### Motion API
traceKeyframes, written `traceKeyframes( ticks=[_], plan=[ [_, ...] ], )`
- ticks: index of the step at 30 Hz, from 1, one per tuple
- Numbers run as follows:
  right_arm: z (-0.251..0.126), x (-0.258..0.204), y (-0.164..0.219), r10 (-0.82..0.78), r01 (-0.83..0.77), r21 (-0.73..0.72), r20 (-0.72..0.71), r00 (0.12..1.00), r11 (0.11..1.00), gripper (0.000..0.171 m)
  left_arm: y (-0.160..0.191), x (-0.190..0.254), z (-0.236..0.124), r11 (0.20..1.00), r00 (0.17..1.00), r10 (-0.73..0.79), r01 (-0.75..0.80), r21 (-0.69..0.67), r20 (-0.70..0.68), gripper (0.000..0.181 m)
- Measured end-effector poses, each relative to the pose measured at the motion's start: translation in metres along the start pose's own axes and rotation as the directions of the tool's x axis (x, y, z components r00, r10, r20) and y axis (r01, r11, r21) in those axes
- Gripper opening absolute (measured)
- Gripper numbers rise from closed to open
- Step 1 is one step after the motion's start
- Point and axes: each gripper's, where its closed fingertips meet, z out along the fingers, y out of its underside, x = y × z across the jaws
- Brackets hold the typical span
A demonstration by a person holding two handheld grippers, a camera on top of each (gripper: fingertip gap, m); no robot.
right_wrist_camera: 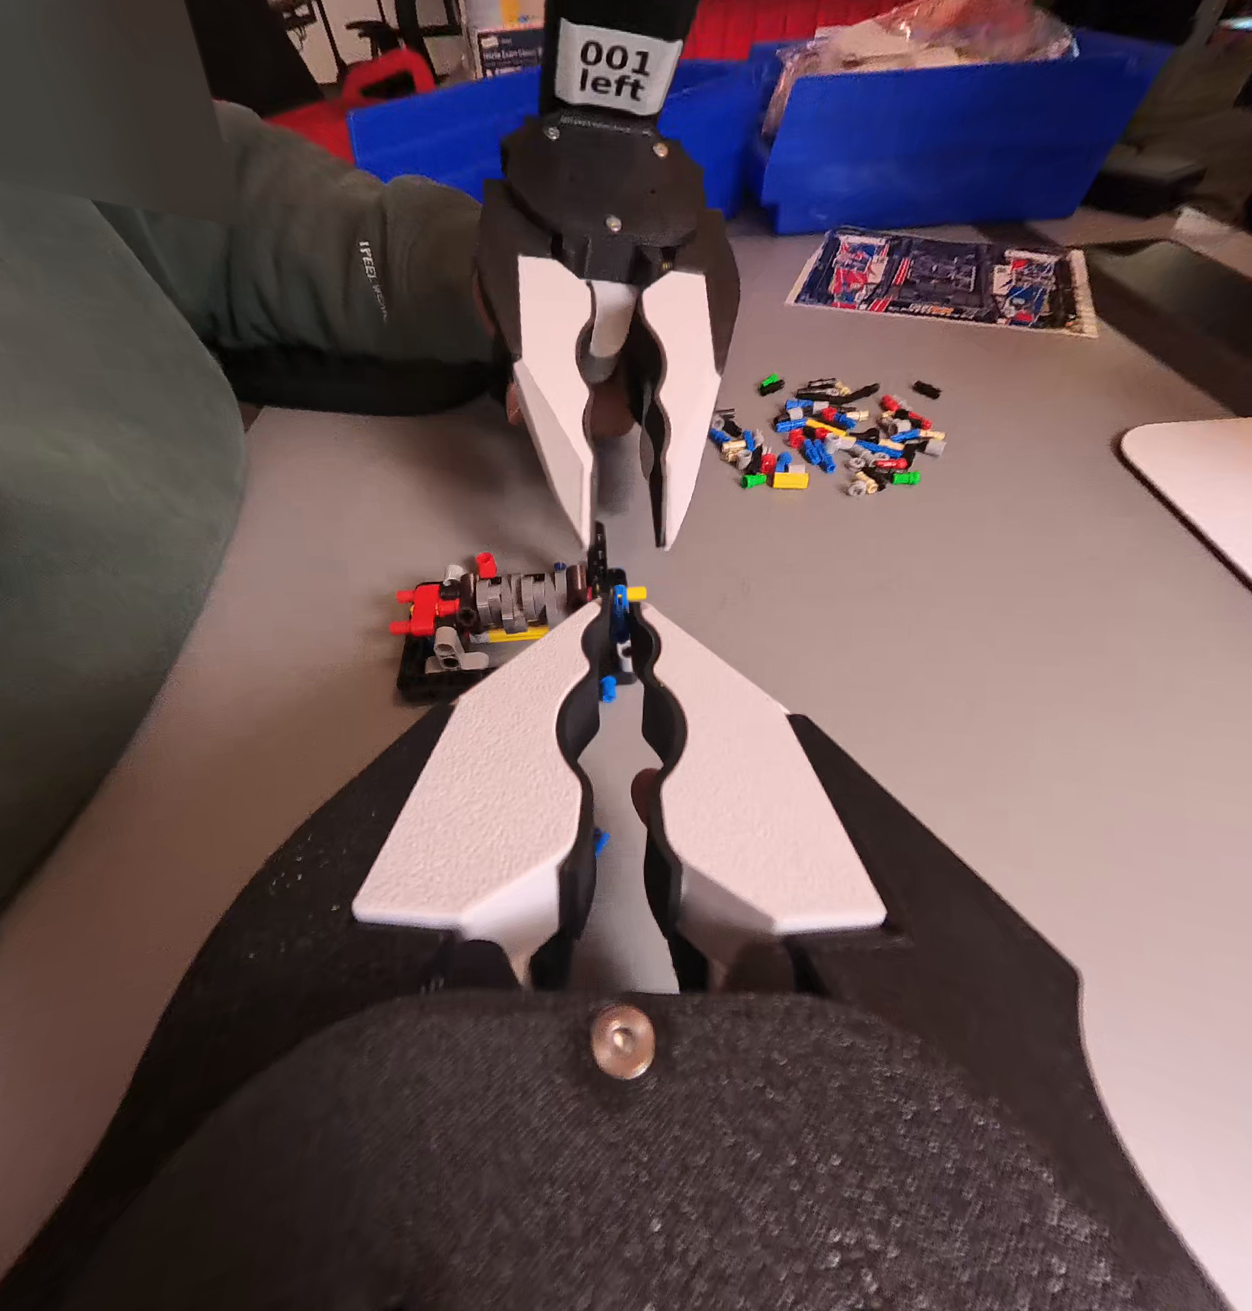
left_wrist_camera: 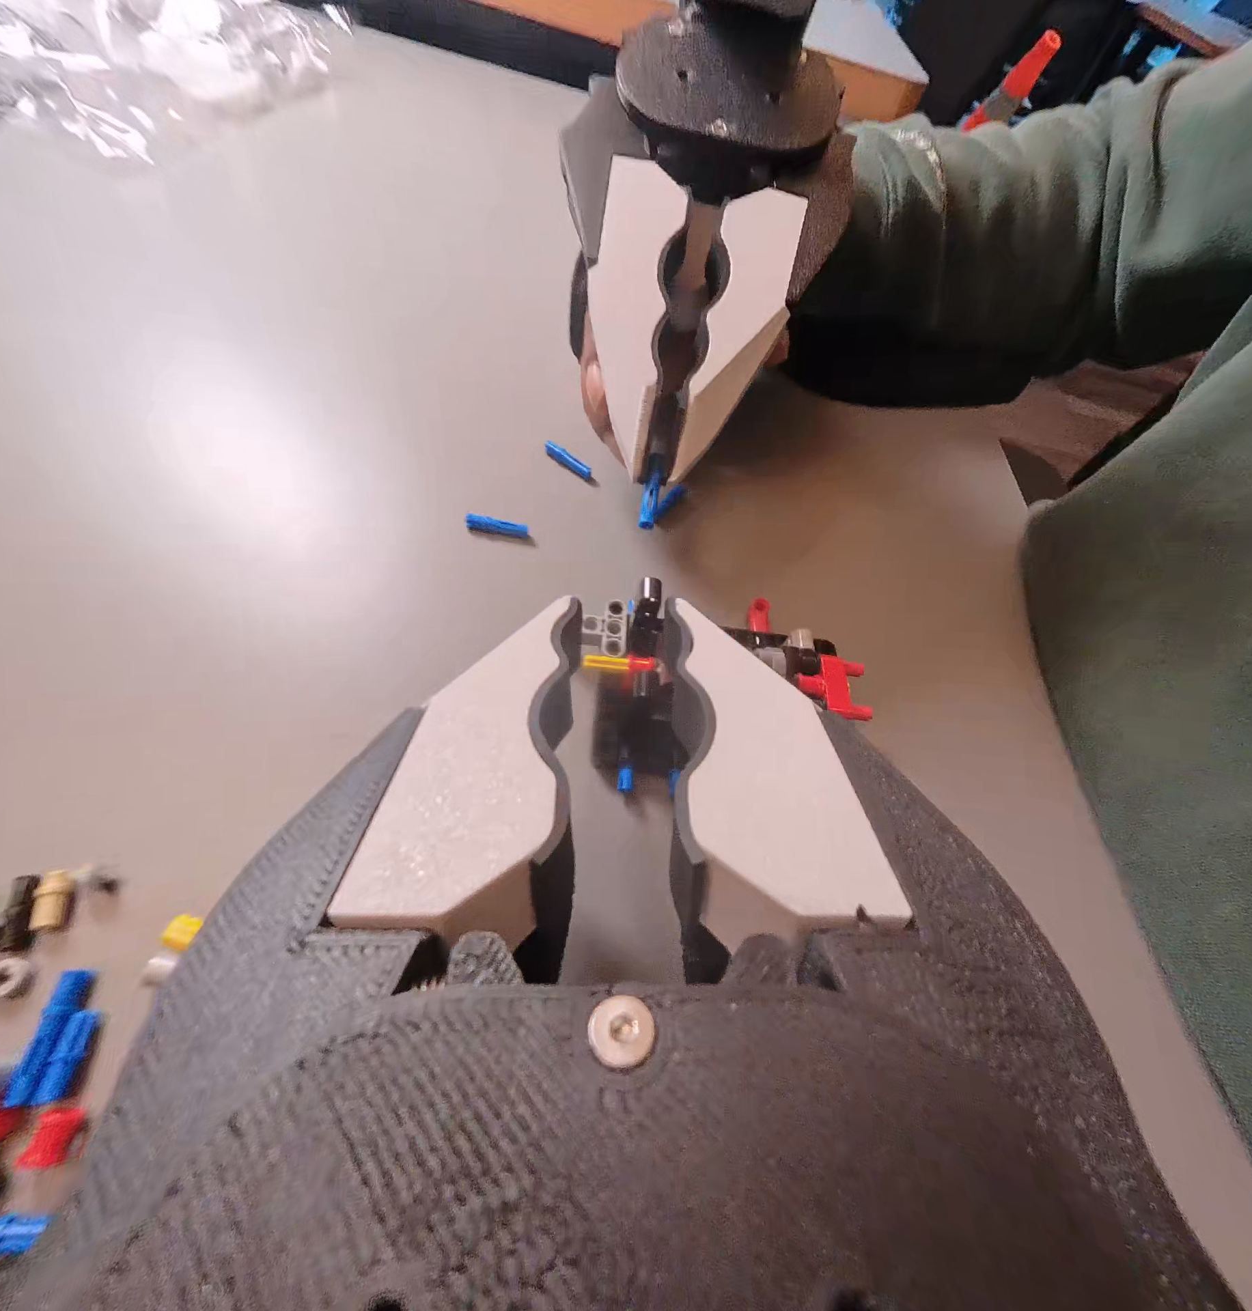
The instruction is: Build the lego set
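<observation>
Lego model [right_wrist_camera: 481, 617] is lying on the desk [right_wrist_camera: 963, 709]; right hand-held gripper [left_wrist_camera: 652, 477] is clamping a blue pin [left_wrist_camera: 650, 500], left hand-held gripper [left_wrist_camera: 623, 610] gaping apart; a tilted pin could slip.

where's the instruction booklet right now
In the right wrist view, the instruction booklet lies flat at upper right on the table, between the blue bins and the loose lego pile.

Green sleeve [right_wrist_camera: 303, 277], textured black gripper bodies, white scalloped jaws, apparently one silver screw each.
</observation>
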Motion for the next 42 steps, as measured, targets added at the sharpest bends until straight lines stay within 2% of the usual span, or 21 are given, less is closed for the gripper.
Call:
traceKeyframes(
  ticks=[5,11,17,19,42],
  plan=[
    [0.004,-0.006,0.001,-0.018,0.018,-0.025,-0.001,1.000,1.000,0.002,0.007,0.008,0.019,0.995,0.998,0.054,-0.052,-0.091,0.013,0.022],
    [-0.001,-0.010,-0.003,-0.032,0.032,-0.006,-0.030,0.999,0.999,0.002,0.013,0.008,0.024,0.985,0.995,0.099,-0.094,-0.144,0.030,0.006],
    [-0.004,-0.014,-0.018,-0.046,0.049,0.071,-0.049,0.998,0.996,0.003,-0.028,0.019,0.007,0.981,0.992,0.125,-0.120,0.150,-0.022,0.005],
    [-0.004,-0.015,-0.021,-0.052,0.056,0.079,-0.051,0.997,0.995,0.003,-0.033,0.019,0.003,0.974,0.991,0.132,-0.125,0.191,-0.022,0.005],
    [-0.005,-0.013,-0.027,-0.012,0.016,0.097,-0.050,0.999,0.995,0.002,-0.032,0.023,0.008,0.962,0.975,0.221,-0.223,0.160,0.026,0.005]
  ],
)
